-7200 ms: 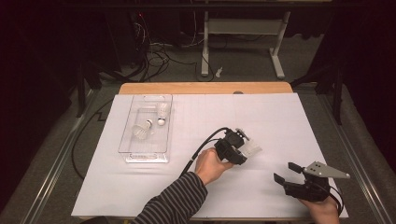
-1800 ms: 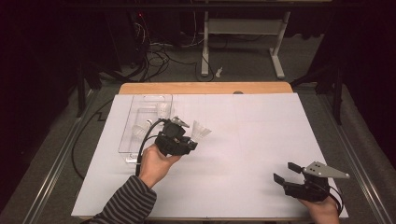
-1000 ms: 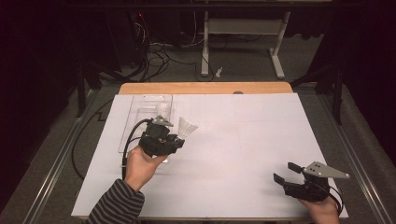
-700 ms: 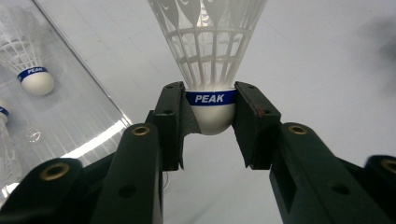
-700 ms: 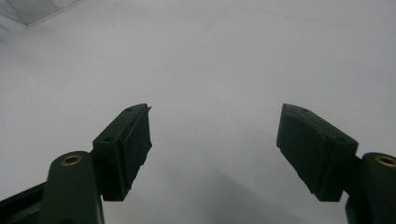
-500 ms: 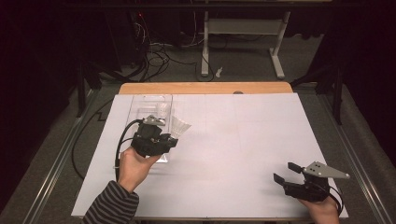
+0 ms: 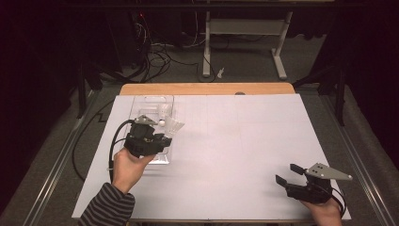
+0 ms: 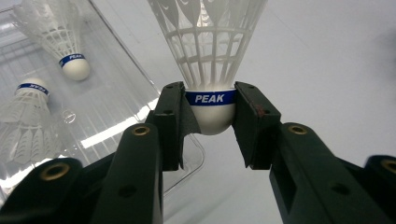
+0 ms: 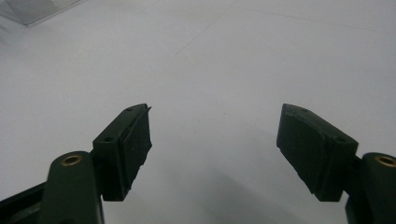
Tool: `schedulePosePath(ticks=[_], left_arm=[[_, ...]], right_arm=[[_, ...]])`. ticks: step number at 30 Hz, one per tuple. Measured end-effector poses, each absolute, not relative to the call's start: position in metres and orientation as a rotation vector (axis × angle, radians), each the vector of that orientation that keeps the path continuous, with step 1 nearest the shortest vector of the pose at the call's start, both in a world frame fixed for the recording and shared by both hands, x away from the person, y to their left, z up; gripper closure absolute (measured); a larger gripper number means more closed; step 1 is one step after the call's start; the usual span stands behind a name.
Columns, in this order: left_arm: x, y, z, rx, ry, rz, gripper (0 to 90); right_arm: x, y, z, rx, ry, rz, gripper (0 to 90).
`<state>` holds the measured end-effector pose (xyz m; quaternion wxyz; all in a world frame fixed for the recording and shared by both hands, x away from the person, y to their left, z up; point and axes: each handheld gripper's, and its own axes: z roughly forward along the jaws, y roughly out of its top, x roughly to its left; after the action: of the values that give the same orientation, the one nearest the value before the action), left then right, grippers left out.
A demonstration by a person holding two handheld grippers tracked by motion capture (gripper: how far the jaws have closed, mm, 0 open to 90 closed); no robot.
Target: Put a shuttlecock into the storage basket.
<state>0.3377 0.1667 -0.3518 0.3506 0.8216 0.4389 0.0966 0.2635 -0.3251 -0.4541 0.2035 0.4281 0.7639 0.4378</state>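
Left gripper (image 7: 162, 140), clamped on a shuttlecock (image 8: 209, 100), has carried it from mid-table to the tray (image 7: 141, 101) by the left edge; drop likely next. Right gripper (image 7: 288, 173) sits open, idle, near the front right corner.

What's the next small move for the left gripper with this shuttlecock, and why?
Probably carry it a little further over the clear tray, then lower and release. The left gripper clamps the shuttlecock by its cork just past the tray's edge, where two shuttlecocks lie already.

A lab-type recording setup is suggested by the white-covered wooden table (image 7: 207, 89), tangled black floor cables (image 7: 160, 54) and dark curtained surroundings.
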Motion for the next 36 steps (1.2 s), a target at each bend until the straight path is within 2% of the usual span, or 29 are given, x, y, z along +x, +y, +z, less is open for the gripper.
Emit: schedulePosePath(ticks=[36], left_arm=[[0.352, 0.195, -0.358, 2.072, 1.26, 0.253, 64.9]], right_arm=[[0.263, -0.325, -0.454, 1.194, 2.131, 1.218, 26.6]])
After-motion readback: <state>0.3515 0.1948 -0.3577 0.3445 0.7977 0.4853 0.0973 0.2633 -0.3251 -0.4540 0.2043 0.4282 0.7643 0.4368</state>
